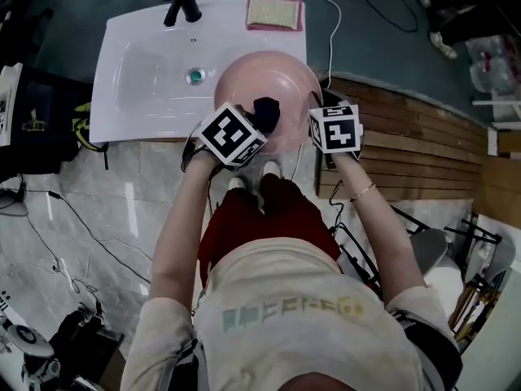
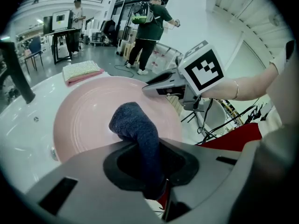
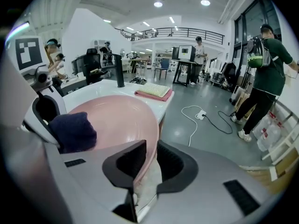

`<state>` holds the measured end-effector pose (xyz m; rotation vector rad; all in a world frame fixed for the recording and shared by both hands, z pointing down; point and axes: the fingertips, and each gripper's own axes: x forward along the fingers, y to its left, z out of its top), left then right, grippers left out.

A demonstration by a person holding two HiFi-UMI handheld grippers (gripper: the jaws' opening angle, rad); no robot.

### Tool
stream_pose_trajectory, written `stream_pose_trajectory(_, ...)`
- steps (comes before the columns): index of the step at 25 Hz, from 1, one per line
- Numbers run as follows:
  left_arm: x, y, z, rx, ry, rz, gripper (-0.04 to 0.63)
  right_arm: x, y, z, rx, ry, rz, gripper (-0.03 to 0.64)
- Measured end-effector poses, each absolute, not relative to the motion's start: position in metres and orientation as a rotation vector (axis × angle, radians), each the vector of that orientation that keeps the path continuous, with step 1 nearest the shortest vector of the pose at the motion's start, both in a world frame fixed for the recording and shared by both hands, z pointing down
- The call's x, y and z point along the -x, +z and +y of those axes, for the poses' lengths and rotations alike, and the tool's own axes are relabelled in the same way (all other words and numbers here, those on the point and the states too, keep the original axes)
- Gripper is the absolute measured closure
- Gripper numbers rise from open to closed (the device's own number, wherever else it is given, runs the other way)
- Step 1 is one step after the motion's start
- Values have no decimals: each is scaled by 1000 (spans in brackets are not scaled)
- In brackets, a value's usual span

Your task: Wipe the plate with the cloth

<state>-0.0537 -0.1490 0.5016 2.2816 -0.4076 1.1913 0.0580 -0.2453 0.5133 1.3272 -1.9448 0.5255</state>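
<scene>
A large pink plate (image 1: 260, 80) is held over the right end of a white sink (image 1: 146, 72). My right gripper (image 1: 324, 114) is shut on the plate's right rim; the rim (image 3: 152, 125) runs between its jaws. My left gripper (image 1: 259, 125) is shut on a dark blue cloth (image 1: 266, 112), which sticks out of the jaws as a rounded wad (image 2: 135, 125). The wad lies against the plate's near face (image 2: 88, 120). In the right gripper view the cloth (image 3: 72, 132) shows at the left, over the plate (image 3: 119, 118).
A black tap (image 1: 182, 2) stands at the sink's back edge, with the drain (image 1: 195, 76) left of the plate. A pale sponge pad on a pink cloth (image 1: 274, 12) lies on the sink's back right corner. A wooden slatted platform (image 1: 423, 149) lies right. White cable (image 1: 330, 23) trails on the floor.
</scene>
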Motion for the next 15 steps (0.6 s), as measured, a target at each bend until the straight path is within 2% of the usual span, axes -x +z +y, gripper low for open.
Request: stream_pose_trajectory(15, 107, 496, -195, -2316, 1028, -699, 515, -53, 513, -243, -1373, 527, -1939, 531)
